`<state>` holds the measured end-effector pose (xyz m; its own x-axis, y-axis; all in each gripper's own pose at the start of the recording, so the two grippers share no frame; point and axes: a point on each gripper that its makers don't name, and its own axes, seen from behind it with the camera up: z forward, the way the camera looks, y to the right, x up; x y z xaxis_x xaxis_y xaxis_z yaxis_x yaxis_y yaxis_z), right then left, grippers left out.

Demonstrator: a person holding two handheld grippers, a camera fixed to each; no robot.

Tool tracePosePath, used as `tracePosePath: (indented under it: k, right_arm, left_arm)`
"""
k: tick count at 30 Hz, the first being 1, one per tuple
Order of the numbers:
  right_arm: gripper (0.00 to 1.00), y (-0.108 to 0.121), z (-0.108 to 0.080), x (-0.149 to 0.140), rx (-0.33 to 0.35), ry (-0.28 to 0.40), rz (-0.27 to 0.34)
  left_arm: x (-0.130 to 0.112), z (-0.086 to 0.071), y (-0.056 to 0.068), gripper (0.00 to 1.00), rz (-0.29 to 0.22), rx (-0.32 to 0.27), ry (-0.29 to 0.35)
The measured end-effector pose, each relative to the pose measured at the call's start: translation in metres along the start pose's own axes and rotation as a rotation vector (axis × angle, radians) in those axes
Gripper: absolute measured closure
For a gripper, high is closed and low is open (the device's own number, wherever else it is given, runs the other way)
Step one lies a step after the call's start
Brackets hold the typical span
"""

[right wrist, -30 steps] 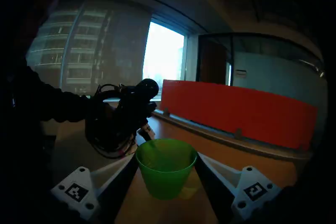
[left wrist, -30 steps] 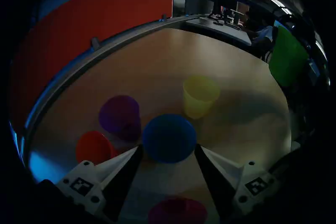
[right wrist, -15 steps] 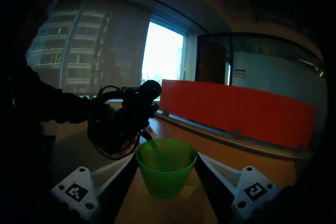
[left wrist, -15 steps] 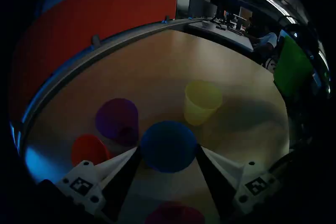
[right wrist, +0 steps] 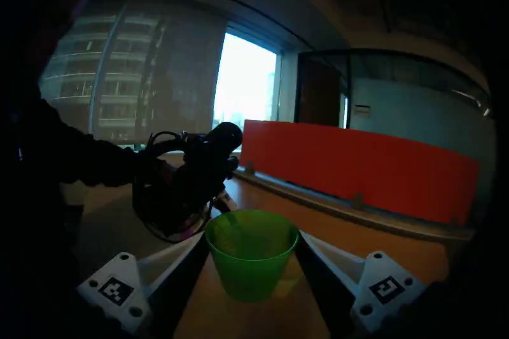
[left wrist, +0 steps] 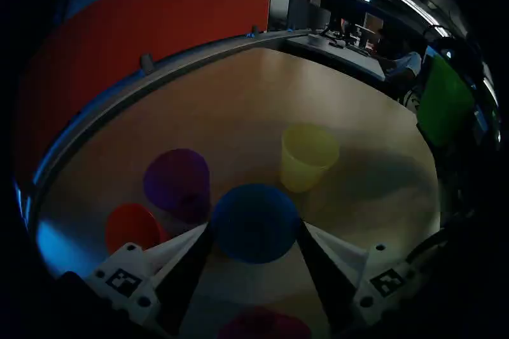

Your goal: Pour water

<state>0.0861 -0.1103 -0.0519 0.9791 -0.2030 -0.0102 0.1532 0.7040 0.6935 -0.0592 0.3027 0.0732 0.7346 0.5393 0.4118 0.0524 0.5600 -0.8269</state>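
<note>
Now my left gripper (left wrist: 253,227) clamps the blue cup (left wrist: 254,219) over the near tabletop (left wrist: 254,97), yellow cup (left wrist: 308,154) beyond it, purple cup (left wrist: 177,180) far left, my right gripper (right wrist: 252,237) clamps the upright green cup (right wrist: 252,259).

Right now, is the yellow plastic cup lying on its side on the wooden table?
No, the yellow plastic cup stands upright with its mouth open upward on the wooden table.

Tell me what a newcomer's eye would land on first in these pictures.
The green cup clamped in the right gripper, against a bright window and a red partition. Then the blue cup in the left gripper, with a yellow cup, purple cup and red cup on the table beyond.
</note>
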Motion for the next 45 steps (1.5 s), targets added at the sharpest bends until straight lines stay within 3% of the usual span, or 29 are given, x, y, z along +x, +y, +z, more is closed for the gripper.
tracePosePath:
  k: [9,19,27,39,45]
  right_arm:
    - [0.06,0.000,-0.002,0.003,-0.005,0.001,-0.002]
    - [0.06,-0.008,0.000,0.011,-0.002,0.005,-0.013]
    - [0.06,-0.019,0.002,0.022,0.008,0.013,-0.023]
    - [0.06,-0.036,0.007,0.035,0.024,0.021,-0.039]
    - [0.06,-0.041,0.010,0.041,0.025,0.027,-0.038]
  left_arm:
    - [0.010,-0.009,0.003,0.11,0.002,-0.014,0.045]
    - [0.031,-0.041,0.011,0.11,0.012,-0.011,0.136]
    - [0.050,-0.079,0.018,0.11,0.028,0.013,0.251]
    - [0.079,-0.146,0.013,0.11,0.027,0.080,0.451]
    - [0.092,-0.180,0.016,0.11,0.056,0.116,0.562]
